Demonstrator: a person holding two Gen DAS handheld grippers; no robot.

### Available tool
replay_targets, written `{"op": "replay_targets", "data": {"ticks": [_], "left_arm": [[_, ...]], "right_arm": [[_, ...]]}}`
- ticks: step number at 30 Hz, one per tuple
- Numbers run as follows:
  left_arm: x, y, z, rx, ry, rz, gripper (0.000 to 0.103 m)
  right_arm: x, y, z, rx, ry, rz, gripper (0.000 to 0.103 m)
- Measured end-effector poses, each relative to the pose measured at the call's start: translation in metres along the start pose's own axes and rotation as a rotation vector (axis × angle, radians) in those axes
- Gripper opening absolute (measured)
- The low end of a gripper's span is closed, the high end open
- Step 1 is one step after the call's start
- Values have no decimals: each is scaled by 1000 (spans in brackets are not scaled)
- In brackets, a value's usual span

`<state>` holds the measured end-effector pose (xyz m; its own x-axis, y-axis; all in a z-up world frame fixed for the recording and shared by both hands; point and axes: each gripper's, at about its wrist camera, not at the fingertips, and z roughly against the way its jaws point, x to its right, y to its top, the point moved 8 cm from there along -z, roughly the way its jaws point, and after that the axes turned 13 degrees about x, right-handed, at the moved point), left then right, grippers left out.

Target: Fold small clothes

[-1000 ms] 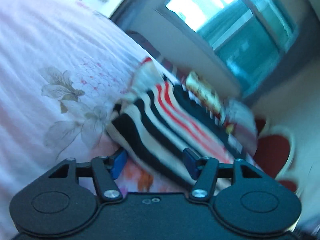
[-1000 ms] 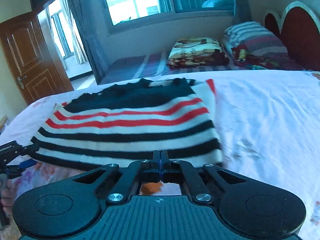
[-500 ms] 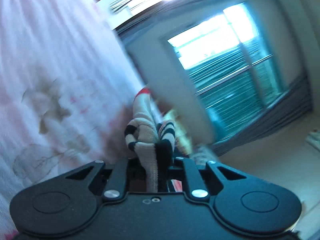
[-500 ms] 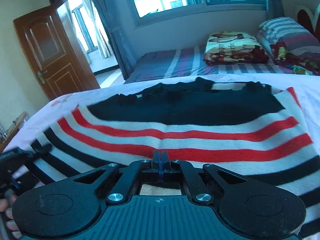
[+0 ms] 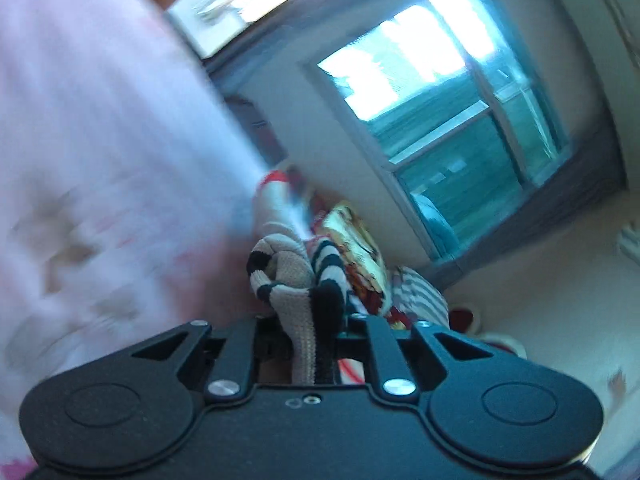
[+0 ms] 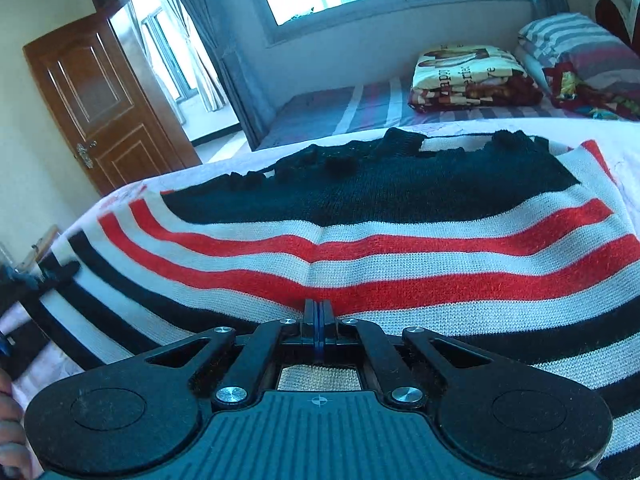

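Note:
A knitted sweater (image 6: 360, 236) with black, white and red stripes is stretched wide over the pink floral bed cover (image 6: 628, 160). My right gripper (image 6: 316, 320) is shut on its near edge, and knit shows behind the closed fingers. My left gripper (image 5: 314, 320) is shut on a bunched fold of the same sweater (image 5: 288, 276), which rises in a twisted lump between its jaws. The left gripper also shows in the right wrist view (image 6: 24, 280), at the sweater's left edge.
The bed cover (image 5: 100, 140) fills the left wrist view's left side, blurred. A second bed (image 6: 352, 108) behind carries a folded printed blanket (image 6: 468, 76) and a striped pillow (image 6: 580, 48). A brown door (image 6: 100, 100) stands far left, windows (image 5: 448, 100) behind.
The left gripper closed on the sweater's edge and lifted it, tilting its view. The right gripper, shut throughout, has carried its edge forward, so the sweater now fills its view.

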<state>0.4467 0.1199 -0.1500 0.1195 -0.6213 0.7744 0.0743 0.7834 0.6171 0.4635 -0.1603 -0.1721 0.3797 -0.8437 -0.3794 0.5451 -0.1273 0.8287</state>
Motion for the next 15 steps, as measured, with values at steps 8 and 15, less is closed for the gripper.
{"op": "replay_targets", "data": {"ticks": [8, 15], "left_arm": [[152, -49, -13, -120, -188, -284, 13], [204, -210, -52, -447, -165, -596, 27]], "right_arm": [[20, 7, 9, 9, 53, -164, 0], [155, 46, 119, 227, -76, -518, 55]]}}
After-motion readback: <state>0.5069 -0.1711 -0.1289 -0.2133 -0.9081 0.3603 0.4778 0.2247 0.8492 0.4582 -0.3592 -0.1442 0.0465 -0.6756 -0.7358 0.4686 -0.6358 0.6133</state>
